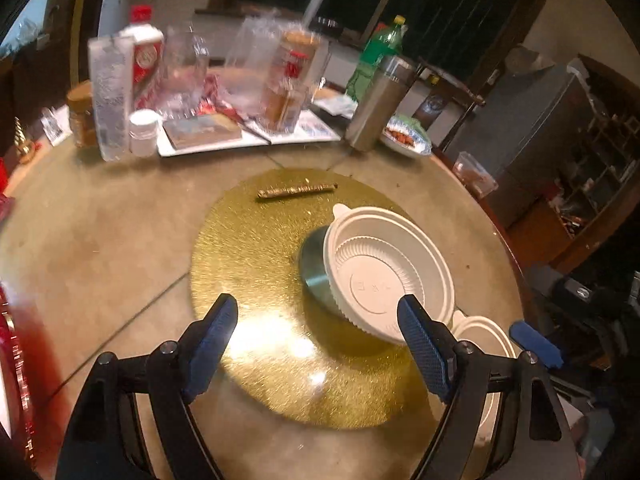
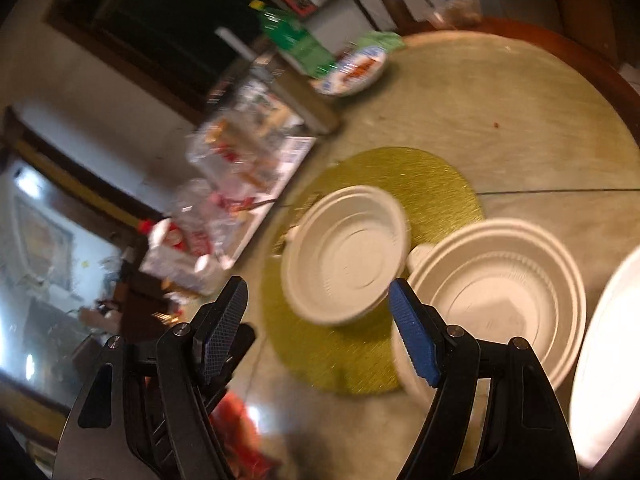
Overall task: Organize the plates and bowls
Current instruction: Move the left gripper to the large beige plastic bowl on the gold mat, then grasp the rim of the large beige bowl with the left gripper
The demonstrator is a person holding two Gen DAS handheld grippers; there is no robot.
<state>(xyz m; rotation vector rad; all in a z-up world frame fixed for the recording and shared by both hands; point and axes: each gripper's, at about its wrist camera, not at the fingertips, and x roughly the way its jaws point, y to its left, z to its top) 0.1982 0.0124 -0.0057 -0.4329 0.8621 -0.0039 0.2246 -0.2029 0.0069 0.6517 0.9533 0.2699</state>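
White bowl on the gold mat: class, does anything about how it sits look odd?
Yes. The white bowl sits tilted, propped on a round silver disc at the centre of the gold mat rather than flat on it. A second white bowl lies beside it, unstacked. Both hand-held grippers are open, holding nothing.

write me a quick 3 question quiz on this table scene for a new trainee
1. True or false: the left hand-held gripper is holding a bowl.
2. What does the white bowl sit on? A) the gold mat B) a red tray C) the floor
3. Fill in: beside that bowl, at the mat's edge, sits a second white ____.

Key:
1. False: both the left and the right hand-held gripper are open and hold nothing.
2. A
3. bowl
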